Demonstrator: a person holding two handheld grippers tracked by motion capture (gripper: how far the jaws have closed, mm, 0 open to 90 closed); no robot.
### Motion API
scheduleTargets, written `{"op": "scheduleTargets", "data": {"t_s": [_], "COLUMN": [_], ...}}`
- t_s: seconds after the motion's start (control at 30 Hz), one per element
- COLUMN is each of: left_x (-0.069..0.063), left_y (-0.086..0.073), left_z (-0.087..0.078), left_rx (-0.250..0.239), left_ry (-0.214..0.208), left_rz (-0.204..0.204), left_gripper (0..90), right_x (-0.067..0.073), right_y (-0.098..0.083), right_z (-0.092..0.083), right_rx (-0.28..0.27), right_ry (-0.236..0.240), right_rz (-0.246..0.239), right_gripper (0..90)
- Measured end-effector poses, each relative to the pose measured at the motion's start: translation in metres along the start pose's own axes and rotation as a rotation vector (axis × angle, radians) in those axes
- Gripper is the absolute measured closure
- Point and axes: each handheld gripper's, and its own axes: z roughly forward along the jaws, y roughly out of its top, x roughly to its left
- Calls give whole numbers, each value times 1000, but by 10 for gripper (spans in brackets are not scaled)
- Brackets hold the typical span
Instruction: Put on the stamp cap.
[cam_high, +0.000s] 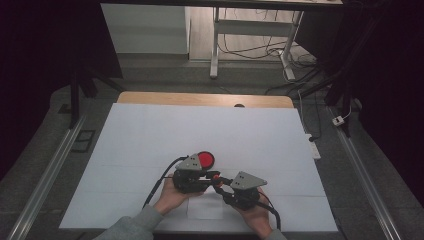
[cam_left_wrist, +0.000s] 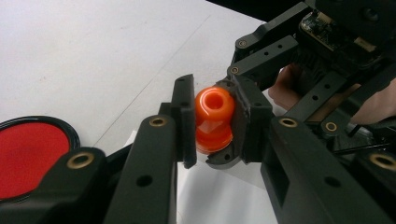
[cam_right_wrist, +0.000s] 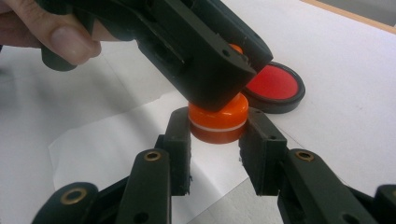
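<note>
Both hands sit nearest, each tool clenched on the small orange piece: the left tool (cam_left_wrist: 212, 122) and right tool (cam_right_wrist: 215, 135) grip the orange piece (cam_left_wrist: 213, 119) together, just beside the red disc (cam_high: 205, 160) on the white tabletop (cam_high: 150, 135).

I see a wooden table (cam_high: 150, 96) whose top is almost wholly covered by a white sheet (cam_high: 150, 135), leaving a strip of bare wood along the far edge. Faint fold lines cross the sheet. A round red disc with a black rim (cam_high: 206, 160) lies flat on the sheet, toward the near middle. A smaller loose piece of white paper (cam_high: 205, 210) lies on the sheet close to the near edge.
</note>
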Motion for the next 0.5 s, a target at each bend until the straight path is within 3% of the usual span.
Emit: {"op": "scheduleTargets", "data": {"t_s": [0.33, 0.5], "left_x": [0, 0], "left_y": [2, 4], "left_z": [-2, -6], "left_rx": [-4, -18], "left_ry": [5, 4], "left_rz": [5, 7], "left_gripper": [726, 726], "right_x": [-1, -2], "right_y": [0, -1], "right_z": [1, 0], "right_rx": [-16, -24], "right_ry": [5, 9], "right_rz": [4, 19], "right_gripper": [630, 555]}}
